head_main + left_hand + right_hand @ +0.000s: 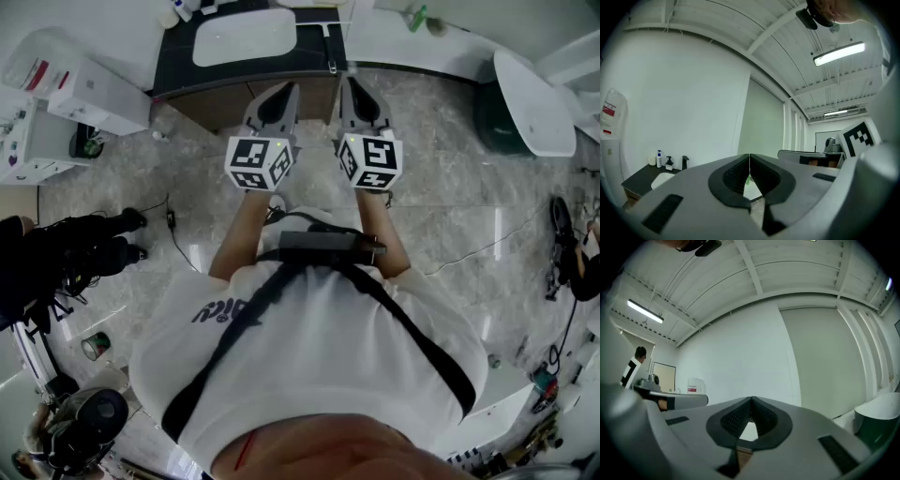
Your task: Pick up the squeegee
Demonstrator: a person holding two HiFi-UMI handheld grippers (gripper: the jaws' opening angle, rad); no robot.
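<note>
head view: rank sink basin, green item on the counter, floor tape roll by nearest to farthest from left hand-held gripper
From the left hand-held gripper:
1. sink basin, just ahead
2. green item, ahead and to the right
3. tape roll, behind on the left floor

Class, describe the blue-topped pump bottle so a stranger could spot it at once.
In the left gripper view, find the dark counter at the lower left. Behind its white basin stands a row of small things. The bottle is the white one with a blue pump; the dispenser beside it is black-topped.
</note>
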